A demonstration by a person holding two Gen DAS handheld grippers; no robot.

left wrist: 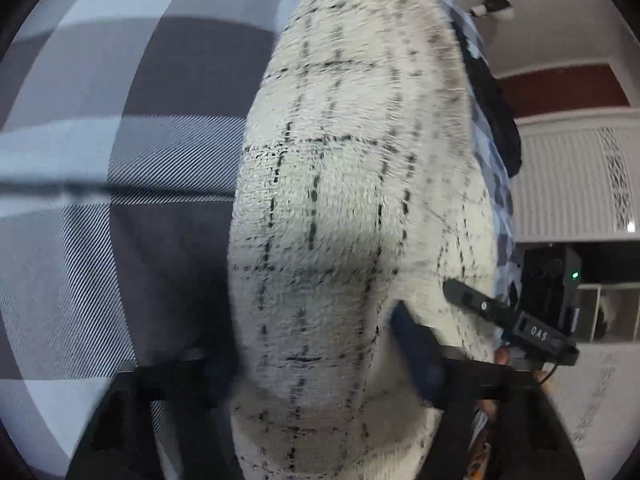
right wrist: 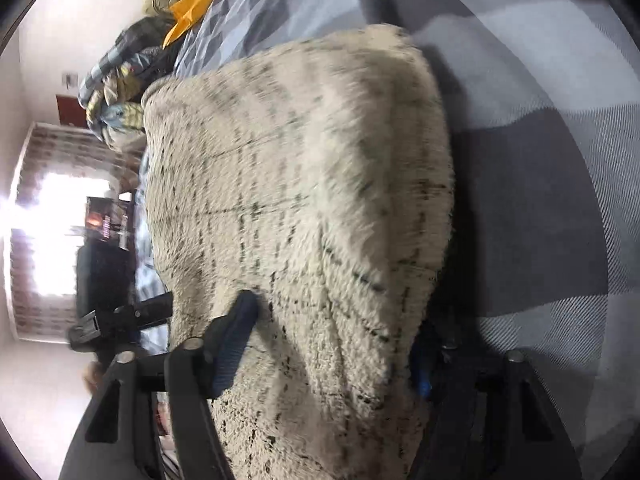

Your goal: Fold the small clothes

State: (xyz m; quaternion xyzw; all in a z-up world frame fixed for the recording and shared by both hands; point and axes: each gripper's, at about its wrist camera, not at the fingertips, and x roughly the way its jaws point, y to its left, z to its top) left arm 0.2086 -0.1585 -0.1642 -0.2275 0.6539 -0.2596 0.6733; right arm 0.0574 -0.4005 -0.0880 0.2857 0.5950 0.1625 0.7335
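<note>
A cream knitted garment (left wrist: 352, 184) with black dashed check lines fills the middle of both views and lies on a grey and white checked bedspread (left wrist: 120, 120). My left gripper (left wrist: 316, 344) is shut on the near end of it, with the knit bunched between the blue pads (left wrist: 416, 352). In the right wrist view the same garment (right wrist: 304, 200) is pinched by my right gripper (right wrist: 334, 328), whose blue fingers (right wrist: 236, 340) press on both sides. Each view shows the other gripper's black finger at the garment's edge.
A heap of crumpled clothes (right wrist: 116, 92) and an orange item (right wrist: 196, 8) lie at the far end of the bed. A white cupboard (left wrist: 572, 176) and a black box with a green light (left wrist: 552, 280) stand beside the bed. A bright window (right wrist: 52, 232) glares.
</note>
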